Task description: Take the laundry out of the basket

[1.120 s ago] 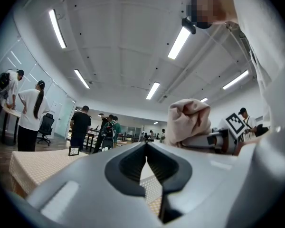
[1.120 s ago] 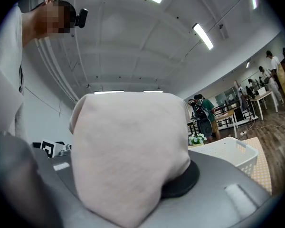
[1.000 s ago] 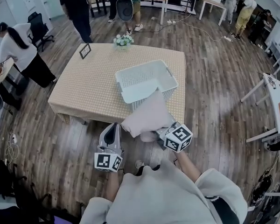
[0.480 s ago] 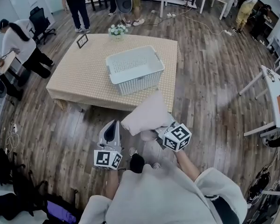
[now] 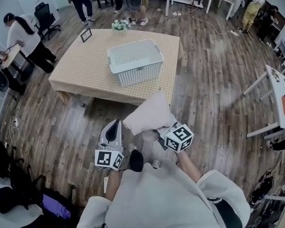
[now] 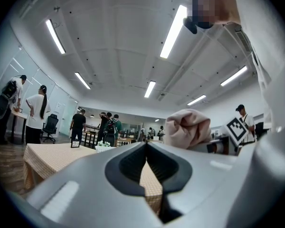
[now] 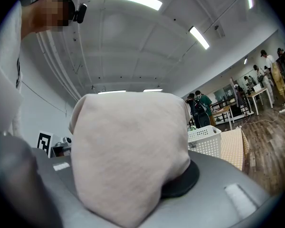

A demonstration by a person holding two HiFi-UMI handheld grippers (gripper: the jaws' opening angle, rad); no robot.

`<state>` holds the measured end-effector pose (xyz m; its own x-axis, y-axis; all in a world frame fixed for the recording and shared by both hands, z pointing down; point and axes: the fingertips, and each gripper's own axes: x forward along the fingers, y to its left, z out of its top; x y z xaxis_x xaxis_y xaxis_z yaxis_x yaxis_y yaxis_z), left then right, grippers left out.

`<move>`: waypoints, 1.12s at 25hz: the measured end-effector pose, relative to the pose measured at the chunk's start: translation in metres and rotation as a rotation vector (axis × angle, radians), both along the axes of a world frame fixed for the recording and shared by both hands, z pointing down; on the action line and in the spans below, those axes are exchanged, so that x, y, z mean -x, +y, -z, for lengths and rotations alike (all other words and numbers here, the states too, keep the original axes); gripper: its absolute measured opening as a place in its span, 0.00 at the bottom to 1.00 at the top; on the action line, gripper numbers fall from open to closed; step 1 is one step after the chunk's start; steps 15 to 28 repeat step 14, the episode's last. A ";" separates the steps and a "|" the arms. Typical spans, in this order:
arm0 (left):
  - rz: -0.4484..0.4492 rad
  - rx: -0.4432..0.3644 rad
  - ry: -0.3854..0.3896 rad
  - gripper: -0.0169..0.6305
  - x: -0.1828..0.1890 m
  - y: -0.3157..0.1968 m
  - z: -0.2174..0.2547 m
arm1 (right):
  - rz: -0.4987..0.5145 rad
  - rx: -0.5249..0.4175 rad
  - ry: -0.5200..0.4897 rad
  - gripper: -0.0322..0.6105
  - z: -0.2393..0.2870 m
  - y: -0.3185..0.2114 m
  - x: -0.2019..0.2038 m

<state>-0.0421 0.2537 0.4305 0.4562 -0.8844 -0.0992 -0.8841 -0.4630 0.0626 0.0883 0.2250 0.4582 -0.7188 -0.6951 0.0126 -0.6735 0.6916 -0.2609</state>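
Observation:
A pale pink cloth hangs bunched from my right gripper, which is shut on it; the cloth hides the jaws. It fills the right gripper view as the cloth over the right gripper. My left gripper is beside it at the left, shut, with nothing in it; in its own view the left gripper has its jaws meeting. The white laundry basket stands on the tan-clothed table, well ahead of both grippers. The basket also shows past the cloth.
A picture frame and a flower pot stand at the table's far edge. Several people stand beyond it, and one person bends at a desk on the left. A white desk is at the right. Bags lie lower left.
The table and basket have drawn farther away as the person backed off across the wood floor. Both grippers came back with the person, and the cloth stays in the right one.

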 end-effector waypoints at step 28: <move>0.002 -0.027 0.010 0.04 -0.004 0.004 0.011 | -0.002 -0.022 0.019 0.34 0.012 0.001 -0.005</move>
